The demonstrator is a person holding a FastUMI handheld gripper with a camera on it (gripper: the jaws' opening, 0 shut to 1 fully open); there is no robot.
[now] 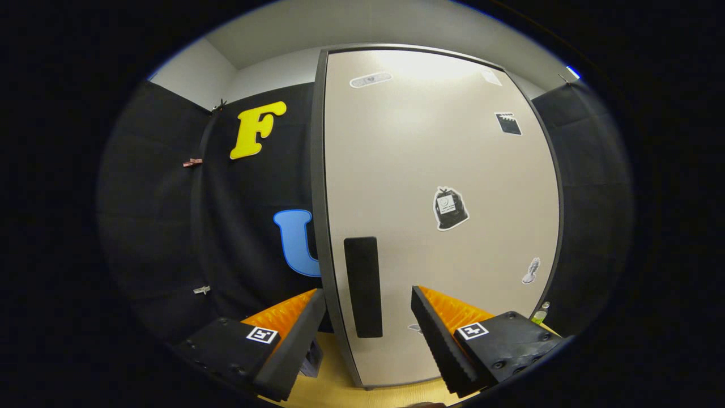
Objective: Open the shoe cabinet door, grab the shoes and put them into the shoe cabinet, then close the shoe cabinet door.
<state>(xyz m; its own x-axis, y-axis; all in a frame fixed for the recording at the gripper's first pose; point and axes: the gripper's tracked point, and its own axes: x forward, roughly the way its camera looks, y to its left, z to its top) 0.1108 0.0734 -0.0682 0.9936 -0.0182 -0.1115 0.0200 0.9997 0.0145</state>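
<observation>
Straight ahead of the gripper [368,300] stands the shoe cabinet door [442,215], a tall pale panel with a dark frame — shut as far as the gripper view shows, so nothing inside the cabinet can be seen. The gripper's two fingers are spread wide apart and pinch nothing. Between them, on the door's left part near its lower end, sits the door handle [362,286], a dark upright bar. One finger lies just left of the door's left edge, the other in front of the panel to the right of the handle; whether either touches the door cannot be told.

Several stickers are on the door: a dark bag-shaped sticker [450,208] right of and above the handle, a dark square sticker [508,123] high up toward the door's right edge, a pale oval sticker [370,79] near the door's top, and a small grey sticker [531,271] low by the right edge.

Left of the door's left edge hangs the black cloth wall [170,226], with a few small clips [192,162] on it. Below the door runs a light wooden floor [334,385]. A small bottle [541,313] stands by the door's lower right corner, beyond the right finger — too small to tell more.
</observation>
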